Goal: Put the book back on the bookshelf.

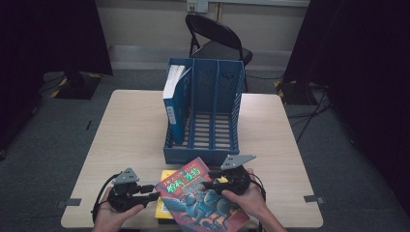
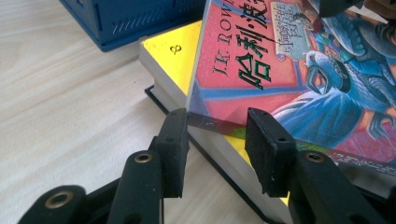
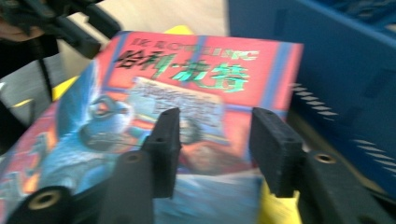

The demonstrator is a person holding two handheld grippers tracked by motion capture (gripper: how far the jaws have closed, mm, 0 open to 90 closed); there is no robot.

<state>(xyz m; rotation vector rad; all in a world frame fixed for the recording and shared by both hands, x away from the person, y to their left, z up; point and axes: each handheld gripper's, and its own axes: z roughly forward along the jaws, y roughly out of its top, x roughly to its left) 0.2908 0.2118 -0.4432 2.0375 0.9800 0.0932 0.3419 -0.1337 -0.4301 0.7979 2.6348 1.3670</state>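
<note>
A red and blue paperback with Chinese lettering lies tilted over a yellow-covered book near the table's front edge. My left gripper points at its left corner. In the left gripper view the jaws stand apart with the paperback's near edge and corner spanning the gap above the yellow book; no pad pinches it. My right gripper rests over the cover from the right. In the blurred right gripper view its jaws stand apart over the paperback.
A blue three-slot file holder stands mid-table just beyond the books, with a blue book upright in its left slot. A black folding chair is behind the table. Bare tabletop lies to the left.
</note>
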